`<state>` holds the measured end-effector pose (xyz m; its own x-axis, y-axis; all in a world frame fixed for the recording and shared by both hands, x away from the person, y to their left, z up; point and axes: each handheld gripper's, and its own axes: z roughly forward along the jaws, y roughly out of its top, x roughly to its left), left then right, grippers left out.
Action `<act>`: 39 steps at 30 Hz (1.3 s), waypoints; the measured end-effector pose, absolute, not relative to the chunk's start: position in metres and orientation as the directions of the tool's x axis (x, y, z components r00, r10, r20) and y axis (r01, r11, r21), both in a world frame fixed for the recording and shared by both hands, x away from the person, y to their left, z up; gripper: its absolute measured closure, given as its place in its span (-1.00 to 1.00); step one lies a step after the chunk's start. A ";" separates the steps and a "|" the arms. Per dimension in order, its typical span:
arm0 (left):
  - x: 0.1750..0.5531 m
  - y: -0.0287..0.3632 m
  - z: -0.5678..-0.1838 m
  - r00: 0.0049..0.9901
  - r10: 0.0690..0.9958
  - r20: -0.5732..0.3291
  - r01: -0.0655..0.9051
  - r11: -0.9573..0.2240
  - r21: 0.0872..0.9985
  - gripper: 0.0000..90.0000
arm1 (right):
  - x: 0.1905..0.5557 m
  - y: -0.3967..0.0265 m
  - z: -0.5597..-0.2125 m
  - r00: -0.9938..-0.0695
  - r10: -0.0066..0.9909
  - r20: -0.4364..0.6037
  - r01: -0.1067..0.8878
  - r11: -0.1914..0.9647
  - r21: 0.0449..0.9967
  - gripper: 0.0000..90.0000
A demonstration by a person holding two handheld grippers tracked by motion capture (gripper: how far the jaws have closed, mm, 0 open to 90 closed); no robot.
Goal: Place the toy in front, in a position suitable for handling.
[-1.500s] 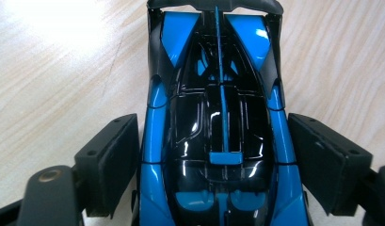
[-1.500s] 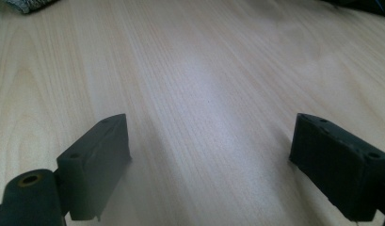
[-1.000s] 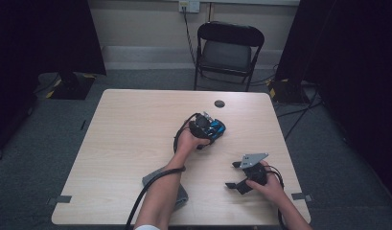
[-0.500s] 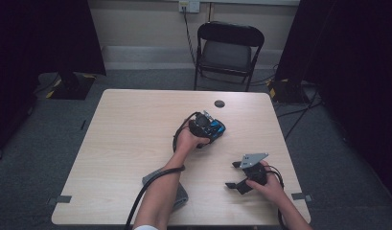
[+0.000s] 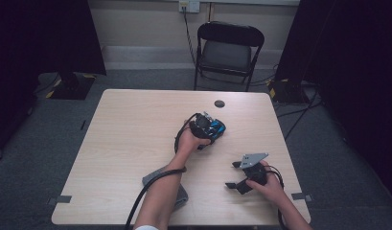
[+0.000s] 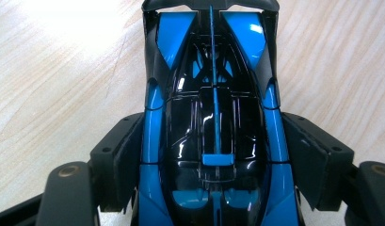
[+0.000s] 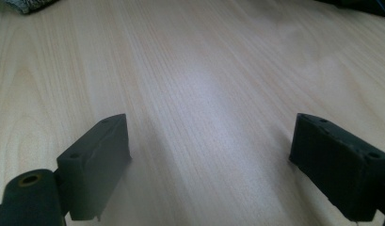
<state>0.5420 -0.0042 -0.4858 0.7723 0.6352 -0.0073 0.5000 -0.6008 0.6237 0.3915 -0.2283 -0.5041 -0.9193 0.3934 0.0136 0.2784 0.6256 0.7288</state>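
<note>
Two jaws pinch the blue toy car [image 6: 213,122]; right gripper [image 5: 237,175] spread; grey cloth [image 5: 153,178], perhaps, beside the forearm

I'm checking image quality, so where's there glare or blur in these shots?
Left gripper view: glare whitens the light wooden table upper left, highlights on the glossy blue-and-black toy car. Right gripper view: soft sheen mid-table, near jaws blurred. High view: dark surroundings.

Left gripper [image 6: 213,155]: black, rectangular pads [image 6: 126,160] with small screw holes; a brass-coloured pivot pin sits just outboard of each pad. A thick black cable [image 5: 148,189] trails from it beside the bare forearm. Right gripper [image 7: 223,165]: same black blocky pads [image 7: 98,162], brass pin below the pad, and a grey three-cornered plate [image 5: 253,158] mounted on top of the body.
</note>
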 end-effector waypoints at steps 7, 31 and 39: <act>0.543 -0.003 -0.486 0.772 0.635 -0.016 0.508 -0.602 0.615 -0.42 | 0.391 -0.228 -0.504 -0.919 0.394 0.013 0.278 0.626 0.729 -0.75; 0.551 -0.020 -0.492 0.745 0.666 -0.025 0.526 -0.565 0.636 -0.61 | 0.391 -0.228 -0.504 -0.919 0.393 0.014 0.279 0.626 0.729 -0.75; 0.551 -0.018 -0.490 0.749 0.663 -0.009 0.517 -0.576 0.633 -0.43 | 0.392 -0.228 -0.504 -0.919 0.393 0.014 0.279 0.626 0.729 -0.75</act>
<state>0.5508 -0.0182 -0.4897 0.7489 0.6626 -0.0093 0.5172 -0.5757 0.6333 0.3915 -0.2283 -0.5040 -0.9193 0.3933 0.0137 0.2785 0.6256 0.7287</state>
